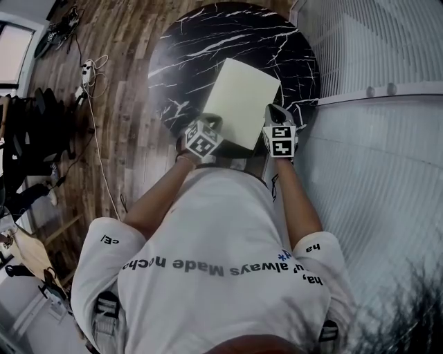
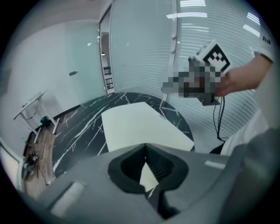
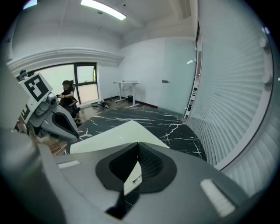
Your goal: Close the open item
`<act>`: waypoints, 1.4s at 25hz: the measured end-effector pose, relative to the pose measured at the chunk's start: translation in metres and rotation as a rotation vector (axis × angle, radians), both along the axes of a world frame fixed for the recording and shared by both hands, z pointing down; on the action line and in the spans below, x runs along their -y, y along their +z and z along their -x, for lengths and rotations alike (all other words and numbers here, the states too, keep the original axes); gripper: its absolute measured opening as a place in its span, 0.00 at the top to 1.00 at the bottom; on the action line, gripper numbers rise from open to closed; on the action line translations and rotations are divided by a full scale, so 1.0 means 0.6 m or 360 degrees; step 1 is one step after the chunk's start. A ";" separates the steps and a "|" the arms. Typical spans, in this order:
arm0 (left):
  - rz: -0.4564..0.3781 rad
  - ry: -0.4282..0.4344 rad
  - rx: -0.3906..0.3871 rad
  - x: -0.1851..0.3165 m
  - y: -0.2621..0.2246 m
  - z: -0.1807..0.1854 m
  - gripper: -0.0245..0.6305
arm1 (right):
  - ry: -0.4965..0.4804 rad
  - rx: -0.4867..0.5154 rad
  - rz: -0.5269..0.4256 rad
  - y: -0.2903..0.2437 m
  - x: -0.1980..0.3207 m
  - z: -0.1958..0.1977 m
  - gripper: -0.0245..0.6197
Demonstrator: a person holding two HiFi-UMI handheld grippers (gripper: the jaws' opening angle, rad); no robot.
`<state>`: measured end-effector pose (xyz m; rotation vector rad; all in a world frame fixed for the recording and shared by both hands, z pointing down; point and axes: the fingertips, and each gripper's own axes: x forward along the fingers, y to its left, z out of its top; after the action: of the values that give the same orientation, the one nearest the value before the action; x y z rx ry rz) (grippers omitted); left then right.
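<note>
Cool, even light from a ceiling strip (image 3: 103, 9) (fisheye bending, dark corners), near foreground softly blurred.

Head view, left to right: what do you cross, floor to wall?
power strip on the floor → left gripper → pale book → right gripper → white blinds

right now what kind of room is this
Probably an office or lab-style workroom: a round black marble-look table, ribbed glass partition walls, and a light desk by the far wall, with a power strip on the wooden floor.
</note>
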<state>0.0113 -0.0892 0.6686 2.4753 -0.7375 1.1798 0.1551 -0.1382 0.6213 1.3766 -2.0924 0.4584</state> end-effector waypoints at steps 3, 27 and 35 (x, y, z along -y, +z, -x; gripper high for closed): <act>-0.0068 -0.0098 -0.0150 0.017 -0.063 -0.002 0.96 | 0.0016 0.0103 -0.0090 -0.061 -0.006 0.002 0.96; -0.0668 -0.0165 -0.0949 0.033 -0.525 -0.035 0.96 | -0.0175 0.0429 -0.0633 -0.465 -0.105 0.072 0.96; -0.0728 -0.0130 -0.1081 0.003 -0.591 -0.051 0.96 | -0.0213 0.0458 -0.0713 -0.519 -0.125 0.091 0.96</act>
<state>0.0417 -0.0910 0.3137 2.8939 -0.9496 0.0883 0.1002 -0.0631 0.3097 1.4641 -2.6215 0.1384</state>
